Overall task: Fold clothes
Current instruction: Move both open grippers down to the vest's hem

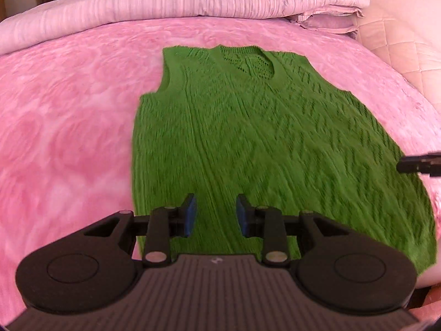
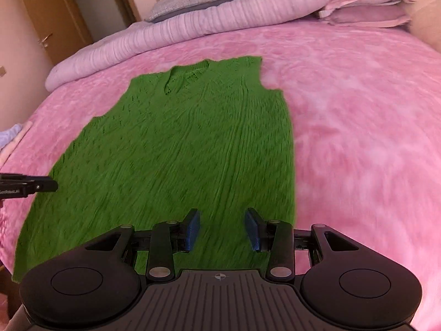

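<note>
One green cable-knit sleeveless vest [image 1: 248, 138] lies spread flat on the bed's pink mottled plush blanket [image 1: 69, 124], its V-neck toward the headboard end and its hem toward the cameras. Nothing rests on top of it.

The left gripper [image 1: 216, 218] hangs over the hem region on the vest's left half, jaws released, with only knit showing in the gap between the two blue pads [image 1: 190, 216]. The right gripper [image 2: 222, 229] hangs over the hem near the vest's right edge, jaws likewise parted and grasping nothing. In each wrist view the other gripper's black tip pokes in from the side edge, over the vest's border.

Beyond the neckline, well apart from the vest, one rolled pale lilac ribbed quilt [image 2: 171, 33] runs across the bed. A grey pillow [image 2: 190, 0] sits behind it, and one stack of folded pink bedding [image 2: 366, 11] lies at the far right corner. A wooden wardrobe door [image 2: 52, 13] stands past the bed's left side. Both views are motion-blurred.
</note>
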Available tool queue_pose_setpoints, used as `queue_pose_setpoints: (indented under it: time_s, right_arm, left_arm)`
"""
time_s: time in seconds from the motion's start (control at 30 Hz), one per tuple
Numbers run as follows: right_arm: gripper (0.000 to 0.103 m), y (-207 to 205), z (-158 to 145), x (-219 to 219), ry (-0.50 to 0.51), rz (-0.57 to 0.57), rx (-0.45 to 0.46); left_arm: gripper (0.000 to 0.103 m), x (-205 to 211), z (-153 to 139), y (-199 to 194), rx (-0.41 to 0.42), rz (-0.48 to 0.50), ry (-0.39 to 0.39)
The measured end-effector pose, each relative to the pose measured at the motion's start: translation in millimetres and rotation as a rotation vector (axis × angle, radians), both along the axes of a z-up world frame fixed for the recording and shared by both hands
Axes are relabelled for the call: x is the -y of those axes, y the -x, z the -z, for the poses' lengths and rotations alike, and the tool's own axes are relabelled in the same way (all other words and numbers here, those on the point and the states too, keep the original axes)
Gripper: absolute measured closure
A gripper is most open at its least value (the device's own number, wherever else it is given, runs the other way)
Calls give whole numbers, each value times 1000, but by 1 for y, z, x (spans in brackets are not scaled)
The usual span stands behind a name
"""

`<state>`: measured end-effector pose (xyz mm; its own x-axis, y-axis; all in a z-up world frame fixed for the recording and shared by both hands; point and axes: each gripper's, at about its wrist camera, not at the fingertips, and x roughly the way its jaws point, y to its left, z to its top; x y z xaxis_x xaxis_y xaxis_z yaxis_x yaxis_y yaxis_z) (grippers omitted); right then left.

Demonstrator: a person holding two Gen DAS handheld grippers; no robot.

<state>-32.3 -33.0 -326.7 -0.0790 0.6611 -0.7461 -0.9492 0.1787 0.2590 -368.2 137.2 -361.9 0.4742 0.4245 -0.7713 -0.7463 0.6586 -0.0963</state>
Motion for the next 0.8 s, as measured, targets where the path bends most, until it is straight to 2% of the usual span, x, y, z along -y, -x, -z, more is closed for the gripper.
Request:
queue_pose_setpoints:
  time_s: [0.23, 0.33, 0.43, 0.6, 0.67, 0.8]
  right_arm:
    - [63, -57, 4, -69, 11, -112, 29]
    - [63, -86, 7, -99, -18, -131, -18]
    - [63, -114, 17, -135, -12, -144, -90]
    - [63, -160, 26, -194, 7, -143, -173]
    - [63, -176, 30, -218, 35, -124, -172]
    - [63, -201, 37, -257, 12, -141, -254]
  left_arm:
    - [75, -86, 13, -33, -38, 61, -49]
    - [75, -127, 18, -49, -27, 67, -46]
    - [74, -170, 21, -63, 10, 73, -9]
    - [72, -233, 26, -86, 15, 64, -6]
    - [71, -253, 29, -91, 41, 59, 20]
    - [70, -289, 37, -98, 122, 68, 87]
